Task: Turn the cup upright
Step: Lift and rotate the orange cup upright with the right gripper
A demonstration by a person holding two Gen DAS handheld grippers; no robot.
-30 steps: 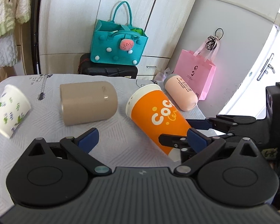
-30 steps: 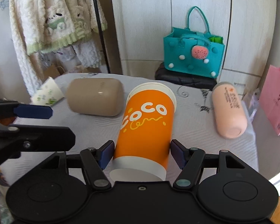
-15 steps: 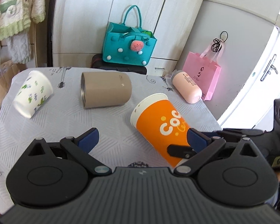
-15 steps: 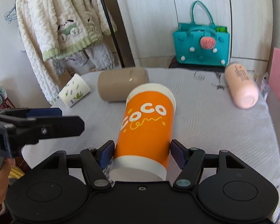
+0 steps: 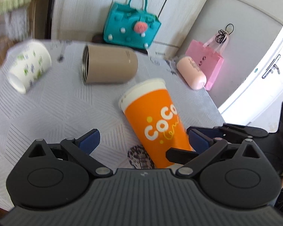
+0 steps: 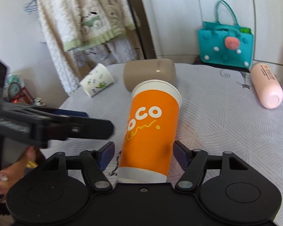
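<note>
An orange "COCO" paper cup (image 6: 151, 124) with a white rim is held by its base end between the pads of my right gripper (image 6: 143, 154). It is tilted, rim pointing away and up, above the table. In the left wrist view the same cup (image 5: 156, 120) leans from lower right up toward the middle, with the right gripper's fingers (image 5: 200, 141) around its lower end. My left gripper (image 5: 143, 139) is open and empty, just left of the cup. It shows in the right wrist view (image 6: 81, 126) at the left.
On the white patterned tablecloth (image 5: 56, 113) lie a beige tumbler (image 5: 109, 66), a white cup with green print (image 5: 28, 67) and a pink bottle (image 5: 191, 72). A teal bag (image 5: 131, 30) and a pink bag (image 5: 207, 60) stand behind the table.
My right gripper has lifted the orange cup and tipped its rim upward. Both grippers have risen above the table. The left gripper stays open.
</note>
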